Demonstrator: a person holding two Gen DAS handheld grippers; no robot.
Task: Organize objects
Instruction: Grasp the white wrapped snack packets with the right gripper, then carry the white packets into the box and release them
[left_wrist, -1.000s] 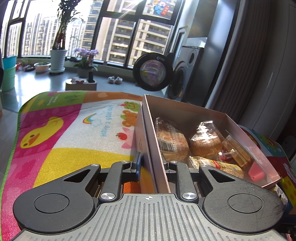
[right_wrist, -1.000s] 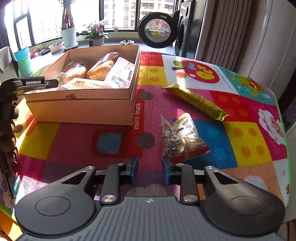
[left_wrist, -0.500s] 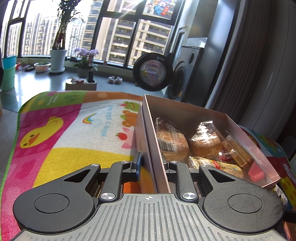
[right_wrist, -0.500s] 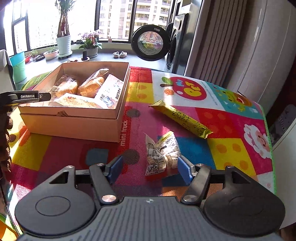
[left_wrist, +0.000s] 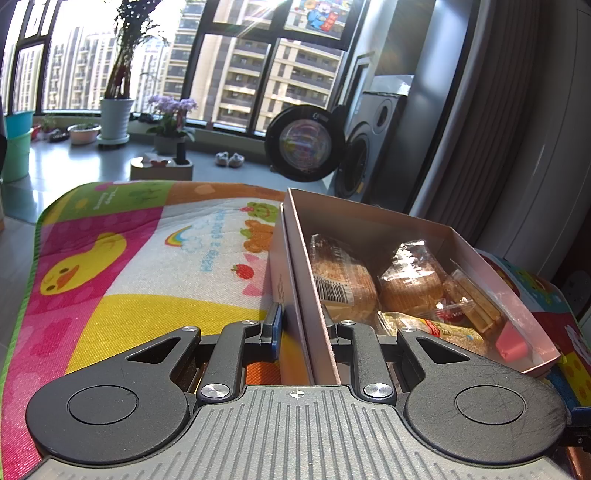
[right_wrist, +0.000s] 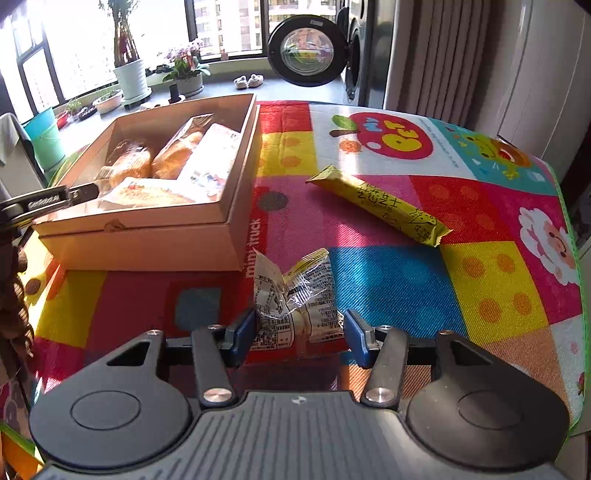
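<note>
A crinkled clear snack packet (right_wrist: 295, 295) lies on the colourful play mat (right_wrist: 406, 273), just off the near right corner of the cardboard box (right_wrist: 147, 236), between the spread blue pads of the right gripper (right_wrist: 300, 332), which flank it without pinching. A long yellow snack bar (right_wrist: 380, 205) lies farther out toward the mat's right side. The left gripper (left_wrist: 304, 325) is clamped on the box's near wall (left_wrist: 314, 325). Inside sit wrapped breads (left_wrist: 343, 280) and other packets.
</note>
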